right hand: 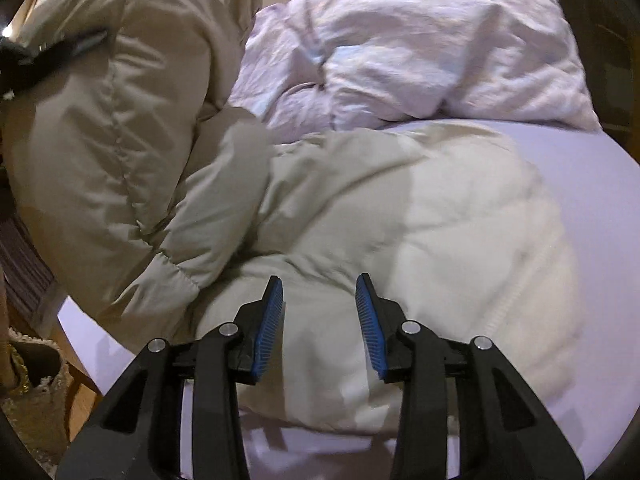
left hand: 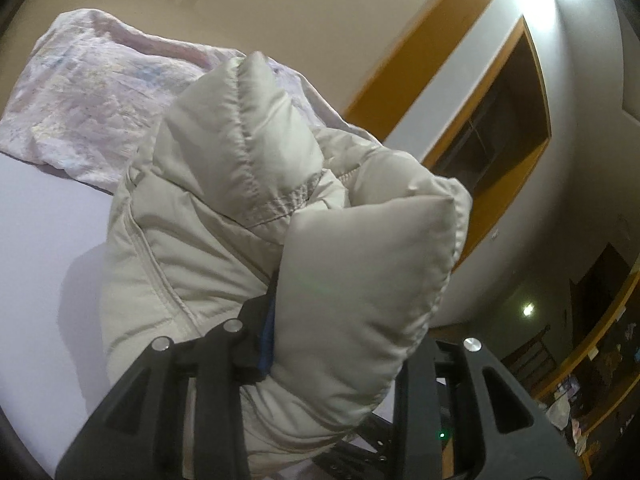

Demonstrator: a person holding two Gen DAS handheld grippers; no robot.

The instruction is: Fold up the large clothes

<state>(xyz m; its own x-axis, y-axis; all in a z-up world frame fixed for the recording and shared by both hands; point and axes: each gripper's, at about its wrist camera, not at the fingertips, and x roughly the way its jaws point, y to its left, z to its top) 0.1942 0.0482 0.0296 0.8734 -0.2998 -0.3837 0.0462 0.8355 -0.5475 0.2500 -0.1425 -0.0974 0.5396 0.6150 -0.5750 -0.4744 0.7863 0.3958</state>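
Observation:
A beige padded jacket (right hand: 400,216) lies on the bed, its body flat on the sheet. Its hood end (left hand: 240,152) is lifted up in front of the left camera. My left gripper (left hand: 320,340) is shut on a thick fold of the jacket (left hand: 360,264); only its left blue pad (left hand: 267,336) shows, the rest is hidden by cloth. It also shows in the right wrist view (right hand: 48,56), at the top left against the raised jacket. My right gripper (right hand: 319,320) is open and empty, just above the jacket's near edge.
A crumpled pale pink duvet (right hand: 420,40) lies behind the jacket; it also shows in the left wrist view (left hand: 88,96). The bed sheet (right hand: 592,184) is light lilac. The bed's near left corner (right hand: 80,328) drops to a wooden floor with a woven basket (right hand: 36,376).

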